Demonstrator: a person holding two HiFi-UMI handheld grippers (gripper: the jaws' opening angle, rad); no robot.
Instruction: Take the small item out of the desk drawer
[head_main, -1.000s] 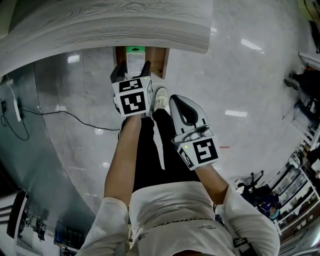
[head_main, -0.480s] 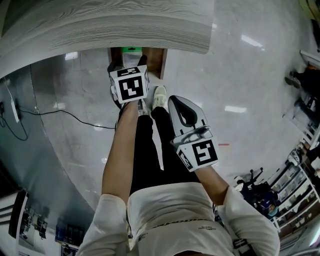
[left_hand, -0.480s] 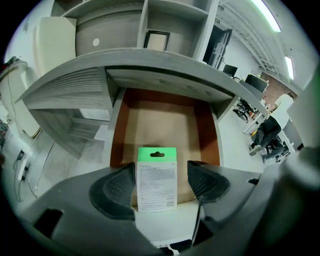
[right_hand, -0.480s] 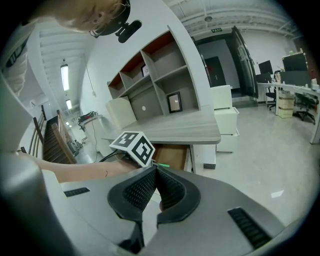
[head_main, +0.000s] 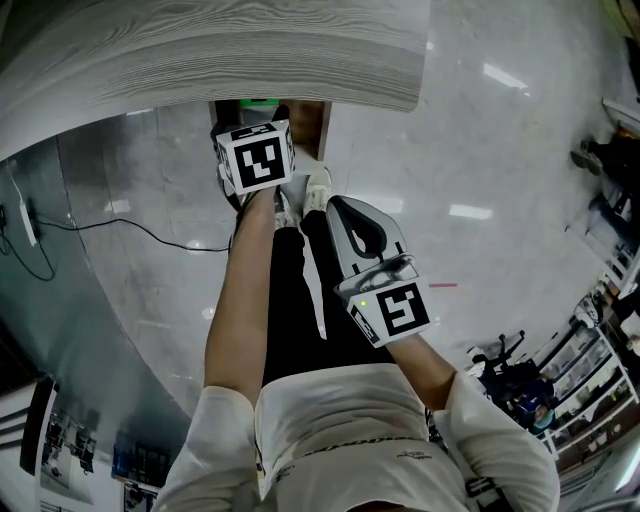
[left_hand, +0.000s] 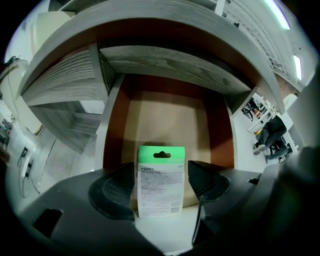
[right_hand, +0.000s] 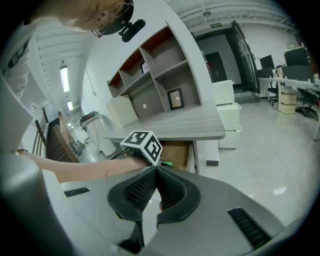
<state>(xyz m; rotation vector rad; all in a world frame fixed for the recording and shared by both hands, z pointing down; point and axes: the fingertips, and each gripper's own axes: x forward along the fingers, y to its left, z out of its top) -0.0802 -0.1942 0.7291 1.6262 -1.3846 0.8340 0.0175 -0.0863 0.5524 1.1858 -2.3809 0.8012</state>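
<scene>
The drawer under the bench is open, and the green-topped packet lies inside. Your left gripper straddles it, jaws opening, pads not yet pressing. Your right gripper is closed and empty. Clamping and lifting out remain.

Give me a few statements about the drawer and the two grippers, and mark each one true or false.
1. The drawer under the desk is pulled open. True.
2. The packet in the drawer has a red top. False: its top is green.
3. The packet stands between the jaws of the left gripper. True; those jaws are opening, and the pads are not pressing on it.
4. The right gripper holds the packet. False: its jaws are together with nothing between them, and it is outside the drawer.
</scene>
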